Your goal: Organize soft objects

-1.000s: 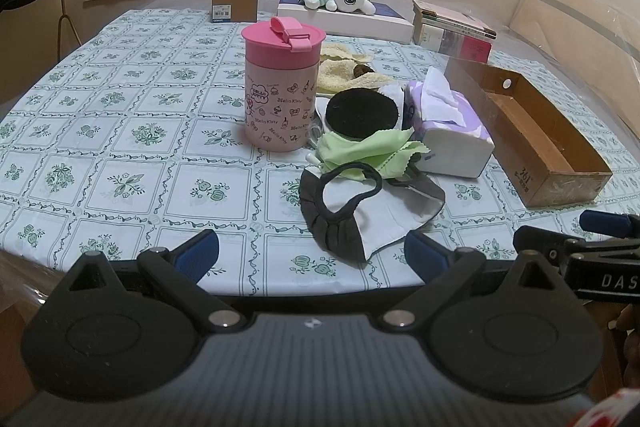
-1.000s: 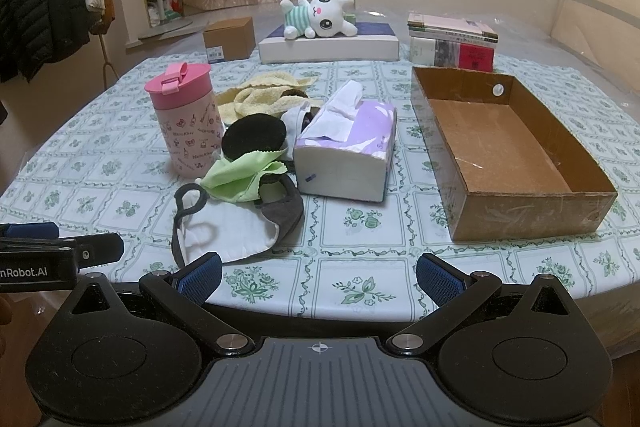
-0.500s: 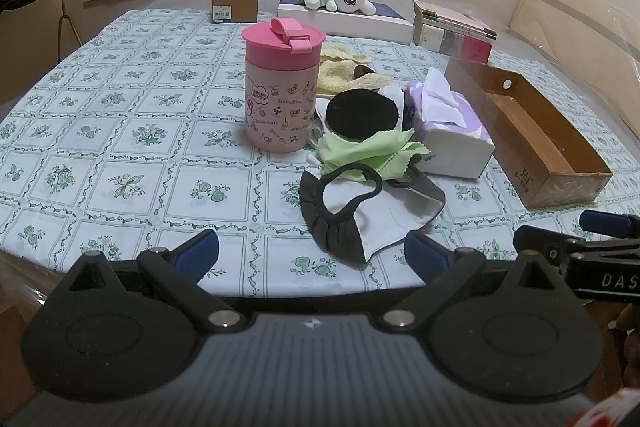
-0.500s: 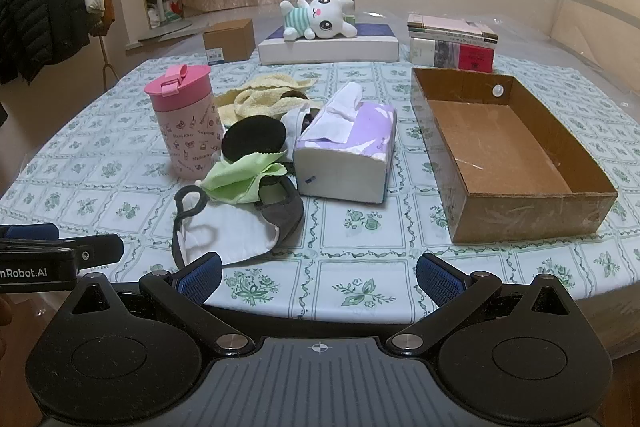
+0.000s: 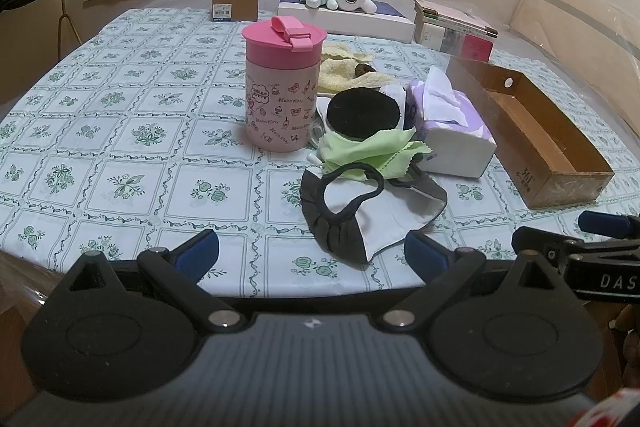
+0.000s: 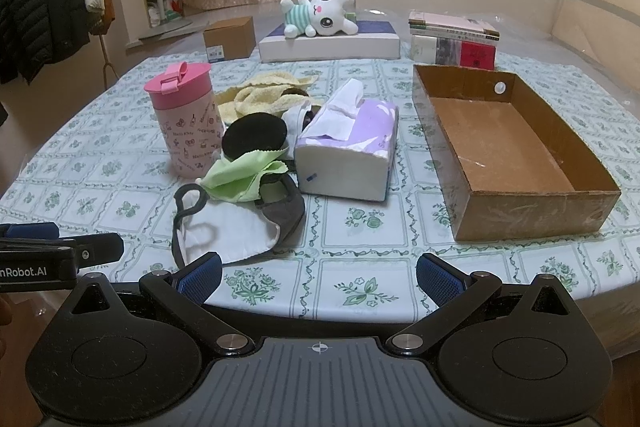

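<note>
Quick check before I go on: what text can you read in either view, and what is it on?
"Hello Kitty": pink cup.
"DAS", cut off: right gripper.
"nRobot.AI", cut off: left gripper.
"361": cardboard box.
Small box label and book spines: too blurred to read.

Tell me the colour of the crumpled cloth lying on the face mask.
Light green cloth, clearest in the right wrist view, over the grey-edged white mask.

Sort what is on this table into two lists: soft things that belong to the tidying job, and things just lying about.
Belongs to the job:
face mask
green cloth
black pad
yellow towel
plush toy
cardboard tray

Lying about:
pink cup
tissue pack
books
small box
</note>
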`<move>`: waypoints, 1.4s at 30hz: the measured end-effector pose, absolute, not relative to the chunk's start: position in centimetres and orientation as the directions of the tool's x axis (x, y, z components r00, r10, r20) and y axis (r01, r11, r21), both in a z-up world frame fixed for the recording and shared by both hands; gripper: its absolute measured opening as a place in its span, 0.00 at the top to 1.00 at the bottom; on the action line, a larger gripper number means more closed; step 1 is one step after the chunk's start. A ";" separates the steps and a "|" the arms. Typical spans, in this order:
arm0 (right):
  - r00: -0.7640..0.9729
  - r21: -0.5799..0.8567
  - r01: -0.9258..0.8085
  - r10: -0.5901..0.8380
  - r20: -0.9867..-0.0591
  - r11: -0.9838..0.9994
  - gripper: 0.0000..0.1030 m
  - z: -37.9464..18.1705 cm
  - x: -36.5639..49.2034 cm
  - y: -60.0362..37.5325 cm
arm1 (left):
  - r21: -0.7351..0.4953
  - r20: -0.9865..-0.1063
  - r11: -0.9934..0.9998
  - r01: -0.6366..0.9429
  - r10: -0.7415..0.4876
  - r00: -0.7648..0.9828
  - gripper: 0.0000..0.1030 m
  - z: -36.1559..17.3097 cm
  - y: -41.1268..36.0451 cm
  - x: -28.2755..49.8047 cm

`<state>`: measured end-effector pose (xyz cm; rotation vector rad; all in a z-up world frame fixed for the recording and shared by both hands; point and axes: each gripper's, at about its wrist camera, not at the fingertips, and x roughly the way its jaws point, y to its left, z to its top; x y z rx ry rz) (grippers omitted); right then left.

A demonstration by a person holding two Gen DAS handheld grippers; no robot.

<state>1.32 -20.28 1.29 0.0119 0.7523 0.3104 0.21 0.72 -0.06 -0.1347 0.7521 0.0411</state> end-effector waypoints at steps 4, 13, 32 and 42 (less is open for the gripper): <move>0.682 0.126 -0.273 0.284 -0.674 0.954 0.00 0.8 1.7 -20.2 | -0.110 -0.686 0.990 -0.087 -0.012 0.728 0.05 -0.1 0.8 0.2; 0.665 0.138 -0.273 0.291 -0.688 0.952 0.00 0.1 2.4 -20.0 | -0.114 -0.694 0.989 -0.099 -0.008 0.720 0.05 -0.9 1.5 1.1; 0.622 0.190 -0.312 0.351 -0.699 0.931 0.00 -2.2 5.1 -19.0 | -0.120 -0.716 0.987 -0.107 -0.012 0.698 0.05 -2.5 3.2 4.0; 0.584 0.236 -0.363 0.418 -0.696 0.901 0.01 -4.3 7.7 -16.3 | -0.124 -0.721 0.982 -0.145 0.011 0.692 0.05 -3.3 5.6 6.0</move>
